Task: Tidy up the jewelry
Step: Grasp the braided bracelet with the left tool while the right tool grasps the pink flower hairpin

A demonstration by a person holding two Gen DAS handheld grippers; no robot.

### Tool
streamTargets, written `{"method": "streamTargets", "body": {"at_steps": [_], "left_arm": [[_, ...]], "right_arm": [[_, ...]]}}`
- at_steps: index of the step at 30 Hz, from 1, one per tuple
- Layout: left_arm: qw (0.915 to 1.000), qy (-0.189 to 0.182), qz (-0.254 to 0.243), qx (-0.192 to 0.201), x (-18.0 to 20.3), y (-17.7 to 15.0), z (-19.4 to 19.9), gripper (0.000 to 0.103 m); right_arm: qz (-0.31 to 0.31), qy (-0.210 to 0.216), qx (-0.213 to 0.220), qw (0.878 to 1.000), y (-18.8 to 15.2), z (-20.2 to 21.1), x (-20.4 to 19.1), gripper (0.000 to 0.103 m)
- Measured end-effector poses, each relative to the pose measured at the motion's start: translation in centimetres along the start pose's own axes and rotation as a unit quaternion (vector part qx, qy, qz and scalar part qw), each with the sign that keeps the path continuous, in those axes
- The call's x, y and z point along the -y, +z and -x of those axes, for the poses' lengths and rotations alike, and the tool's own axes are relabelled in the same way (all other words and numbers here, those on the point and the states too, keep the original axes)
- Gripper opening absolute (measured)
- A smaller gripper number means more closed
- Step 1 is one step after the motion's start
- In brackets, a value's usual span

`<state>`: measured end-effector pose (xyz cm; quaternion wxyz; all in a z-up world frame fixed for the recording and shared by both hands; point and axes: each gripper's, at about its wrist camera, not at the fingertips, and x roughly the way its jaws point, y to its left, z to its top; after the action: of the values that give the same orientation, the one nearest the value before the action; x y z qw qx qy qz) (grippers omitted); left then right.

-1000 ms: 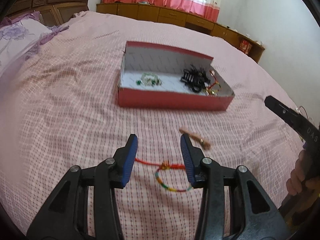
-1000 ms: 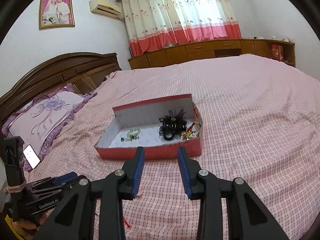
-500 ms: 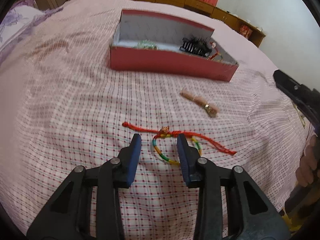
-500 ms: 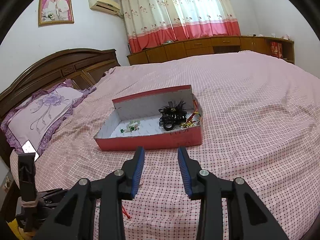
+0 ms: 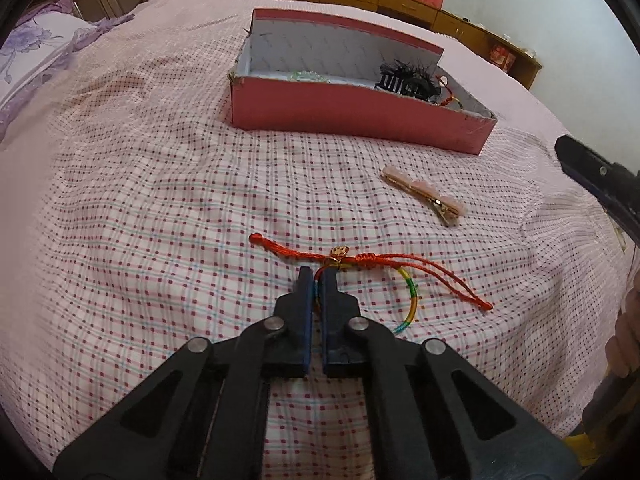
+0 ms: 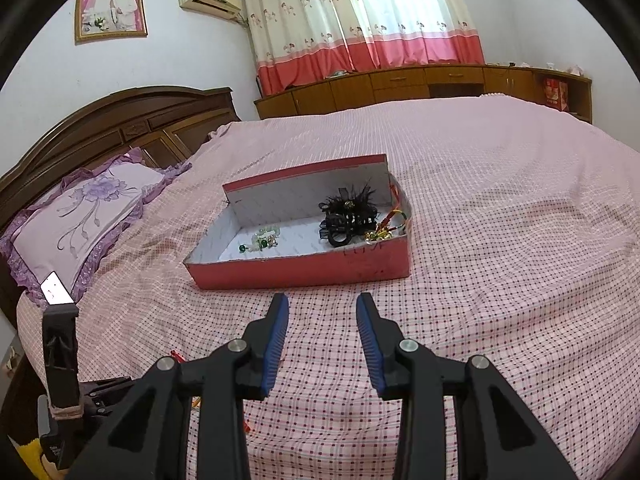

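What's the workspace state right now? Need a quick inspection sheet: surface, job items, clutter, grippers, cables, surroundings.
Surface: bed with pink checked bedspread, lightly wrinkled.
Job's things: open red box holding a black feathered hair clip, green bead jewelry and red-gold pieces; red cord bracelet with rainbow loop and pink hair clip lie on the bedspread outside the box.
Clutter: phone, screen lit, by the purple pillow.
Grippers: left gripper shut on the bracelet's loop; right gripper open, empty, short of the box.
Cables: nothing seen.
Surroundings: wooden headboard, framed photo, air conditioner, curtains, low cabinets.
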<state>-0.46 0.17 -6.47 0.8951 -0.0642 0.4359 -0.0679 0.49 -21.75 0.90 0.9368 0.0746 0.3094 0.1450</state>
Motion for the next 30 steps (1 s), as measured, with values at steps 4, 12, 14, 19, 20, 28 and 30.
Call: {"method": "streamTargets", "body": {"at_steps": [4, 12, 14, 19, 20, 28, 30], "left_arm": [[0.9997, -0.012, 0.017, 0.015, -0.9, 0.6, 0.9, 0.000], [0.9969, -0.008, 0.038, 0.069, -2.8, 2.7, 3.7, 0.000], [0.9960, 0.002, 0.040, 0.079, -3.3, 3.3, 4.2, 0.000], [0.9949, 0.030, 0.042, 0.087, -4.2, 4.2, 4.2, 0.000], [0.9949, 0.035, 0.042, 0.085, -4.3, 4.4, 4.1, 0.000], [0.9949, 0.035, 0.052, 0.079, -4.8, 5.0, 3.0, 0.000], [0.9946, 0.032, 0.055, 0.082, -4.7, 5.0, 3.1, 0.000]], "right_arm": [[0.007, 0.002, -0.008, 1.000, -0.2, -0.6, -0.3, 0.038], [0.025, 0.021, -0.036, 0.999, -0.6, -2.6, -1.5, 0.041], [0.029, 0.027, -0.044, 0.998, -0.8, -3.2, -1.8, 0.042], [0.043, 0.040, -0.069, 0.996, -1.4, -5.3, -3.0, 0.042], [0.046, 0.042, -0.073, 0.995, -1.5, -5.7, -3.2, 0.042], [0.071, 0.045, -0.097, 0.992, -2.6, -8.7, -4.3, 0.042], [0.072, 0.047, -0.106, 0.991, -2.8, -9.3, -4.4, 0.042]]}}
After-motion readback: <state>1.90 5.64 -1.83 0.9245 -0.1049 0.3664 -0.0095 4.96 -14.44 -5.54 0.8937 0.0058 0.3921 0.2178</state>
